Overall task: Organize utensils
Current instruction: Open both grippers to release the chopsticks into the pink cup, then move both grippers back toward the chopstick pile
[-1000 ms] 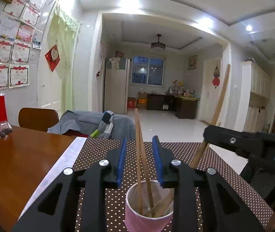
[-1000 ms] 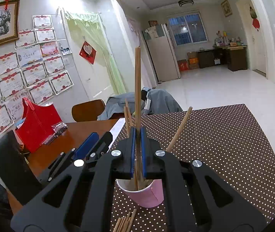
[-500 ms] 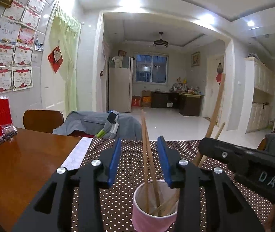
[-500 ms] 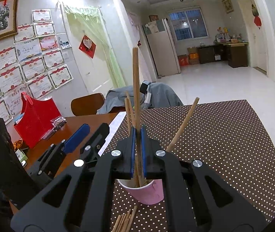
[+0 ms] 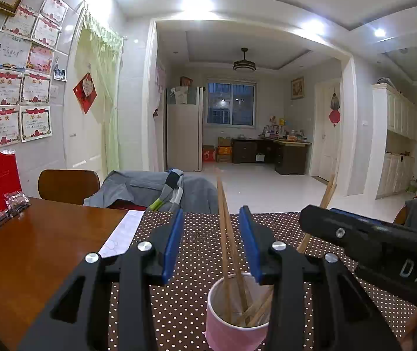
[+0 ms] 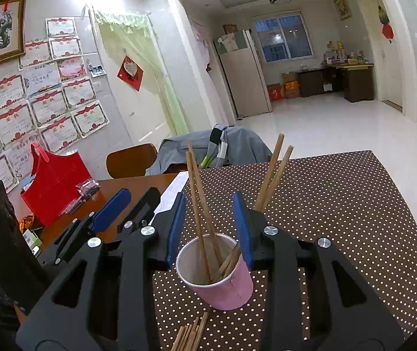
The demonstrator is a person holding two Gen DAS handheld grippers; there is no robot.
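A pink paper cup [image 6: 218,272] stands on the dotted cloth [image 6: 340,204] that covers the right part of your counter [image 5: 32,248], and it sits low and central in front of both your grippers. Four wooden chopsticks [image 6: 199,204] stand in it: two rise nearly upright, leaning a little left, and two lean off to the right, so their long axes run up and away from you. Your right gripper [image 6: 210,228] has just been opening; its blue fingers [image 6: 242,228] now stand apart on either side of the upright pair, pressing on nothing, with the right-leaning pair just past the right finger. Your left gripper [image 5: 214,242] is also released, its fingers spread either side of the same upright pair above the cup's rim, gripping nothing. A loose bundle of chopsticks [image 6: 191,333] lies flat on the cloth just below the cup in the right wrist view, pointing roughly away from you; it appears nearer your right hand, so that hand looks the likelier one to fetch the next stick. Back out carefully, because the leaning sticks cross close to the fingers and could tip the light cup. Dotted cloth lies open beyond and to the right, up to the counter's far edge; a red bag [image 6: 53,187] sits well off on the left.
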